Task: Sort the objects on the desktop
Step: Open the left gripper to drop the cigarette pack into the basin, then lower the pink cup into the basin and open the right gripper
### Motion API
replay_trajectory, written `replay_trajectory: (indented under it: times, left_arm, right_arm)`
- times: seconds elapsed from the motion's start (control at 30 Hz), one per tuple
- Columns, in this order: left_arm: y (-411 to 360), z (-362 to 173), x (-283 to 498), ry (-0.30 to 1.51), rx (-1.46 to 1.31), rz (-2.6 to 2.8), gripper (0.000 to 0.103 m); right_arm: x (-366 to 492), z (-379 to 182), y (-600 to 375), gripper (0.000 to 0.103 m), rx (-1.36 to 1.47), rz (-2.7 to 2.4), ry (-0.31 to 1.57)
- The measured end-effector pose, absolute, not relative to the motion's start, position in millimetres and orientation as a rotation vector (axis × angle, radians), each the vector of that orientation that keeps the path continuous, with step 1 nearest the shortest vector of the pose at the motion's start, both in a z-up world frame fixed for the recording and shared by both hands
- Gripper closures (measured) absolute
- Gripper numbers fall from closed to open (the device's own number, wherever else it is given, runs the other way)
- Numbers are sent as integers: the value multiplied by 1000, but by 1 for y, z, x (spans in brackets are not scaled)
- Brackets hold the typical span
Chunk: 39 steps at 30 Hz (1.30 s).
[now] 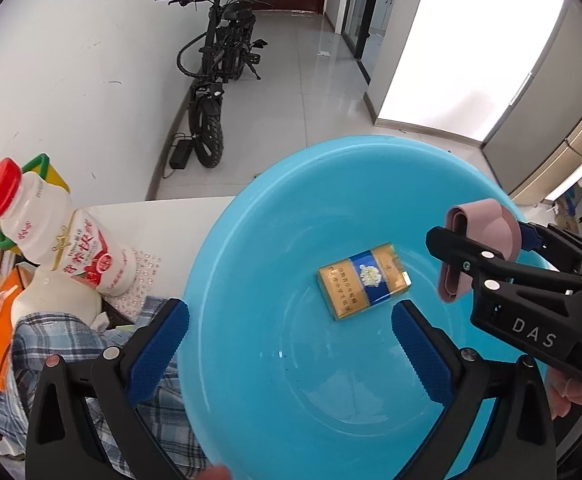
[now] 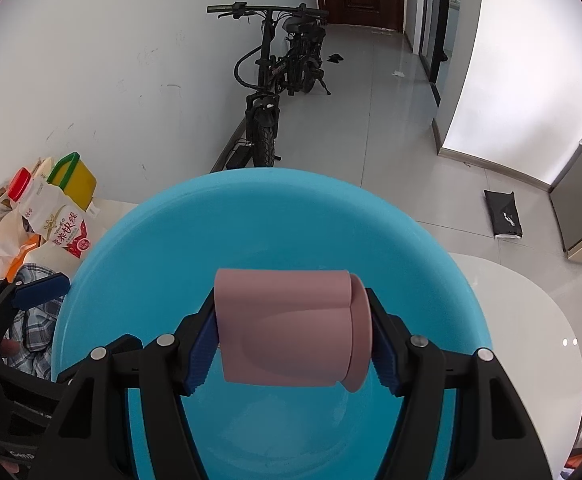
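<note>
The right gripper (image 2: 293,332) clamps a dusty-pink, smooth plastic case (image 2: 291,328) by its two ends above the round blue plastic basin (image 1: 227,248), where a gold-and-blue cigarette pack (image 1: 365,286) lies. The case looks light, rigid and likely slippery, so the end-on grip seems sound. The left gripper (image 1: 291,344) hangs spread wide and empty.

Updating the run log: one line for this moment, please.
right gripper: shut on pink case over blue basin | left gripper: open | cigarette pack: in basin

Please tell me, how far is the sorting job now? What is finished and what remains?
Done: a gold and blue box already lies inside the blue basin. In hand: the right gripper is shut on a pink case above the basin, not yet released. The left gripper is open over the basin rim. Left: a red-capped bottle and plaid cloth beside the basin.
</note>
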<state>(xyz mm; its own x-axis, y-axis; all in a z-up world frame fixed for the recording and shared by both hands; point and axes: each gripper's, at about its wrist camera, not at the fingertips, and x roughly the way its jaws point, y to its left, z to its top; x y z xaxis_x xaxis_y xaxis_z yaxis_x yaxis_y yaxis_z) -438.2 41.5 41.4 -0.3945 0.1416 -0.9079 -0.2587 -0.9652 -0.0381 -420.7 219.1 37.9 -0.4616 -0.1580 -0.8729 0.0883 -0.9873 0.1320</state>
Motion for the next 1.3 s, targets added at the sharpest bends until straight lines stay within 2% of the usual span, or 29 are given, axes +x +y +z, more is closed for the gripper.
replay_trajectory:
  times: [0.33,1.07,1.23,1.3]
  left_arm:
    - [45,42,-435,167,-1557,2407,0]
    - [51,39,-431,246,-1533,2420,0]
    - [54,42,-423,303,-1505,2433,0]
    - [53,45,-419,298,-1487,2442,0]
  right_arm:
    - [-420,42,210,39,1535,-2570,-35]
    - [-428,20,223,38,1600,-2519,-110]
    - [-429,21,228,29,1608,-2501,-169]
    - [-424,28,230,22,1584,-2524,-162]
